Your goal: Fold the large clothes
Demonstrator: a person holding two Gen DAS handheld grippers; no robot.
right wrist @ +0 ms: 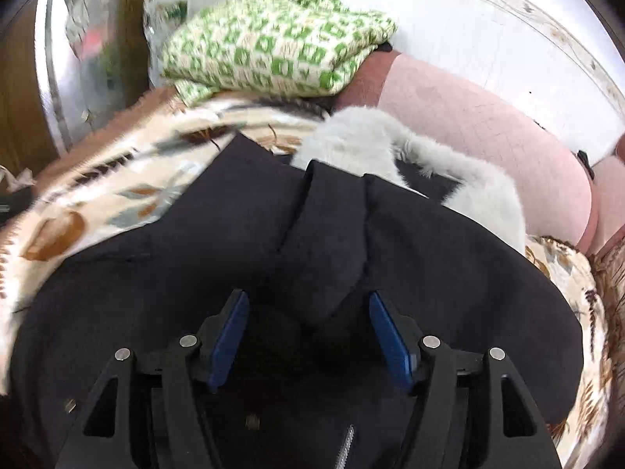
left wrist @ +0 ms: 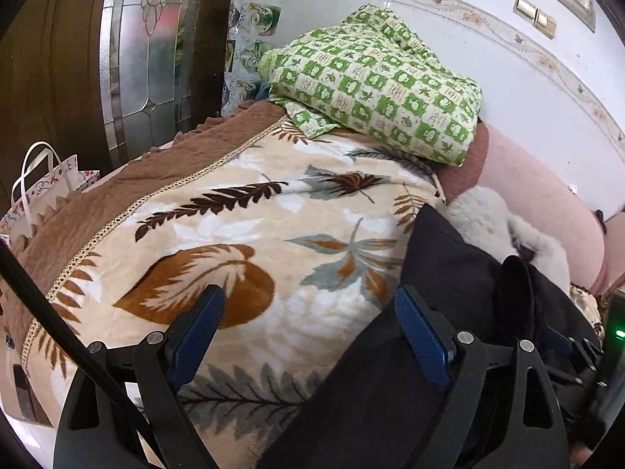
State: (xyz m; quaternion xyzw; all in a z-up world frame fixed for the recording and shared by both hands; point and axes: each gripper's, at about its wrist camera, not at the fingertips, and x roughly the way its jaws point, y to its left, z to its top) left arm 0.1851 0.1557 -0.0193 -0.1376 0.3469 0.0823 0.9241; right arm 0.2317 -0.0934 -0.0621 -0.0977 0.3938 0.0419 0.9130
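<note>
A dark navy coat (right wrist: 242,242) with a white fur collar (right wrist: 351,144) lies on a leaf-patterned blanket (left wrist: 234,211) on a bed. In the right wrist view a folded sleeve or flap (right wrist: 328,234) lies down the coat's middle. My right gripper (right wrist: 308,312) is open just above the coat, its blue pads (right wrist: 230,336) either side of the flap's lower end. My left gripper (left wrist: 308,305) is open over the coat's left edge (left wrist: 429,265) and the blanket, empty. The right gripper (left wrist: 562,348) shows at the left view's right edge.
A folded green-checked cloth (left wrist: 383,82) lies at the bed's far end. A pink cushion (left wrist: 539,203) runs along the white wall (left wrist: 488,51). A wooden door with a glass panel (left wrist: 152,58) and a paper bag (left wrist: 47,191) stand at left.
</note>
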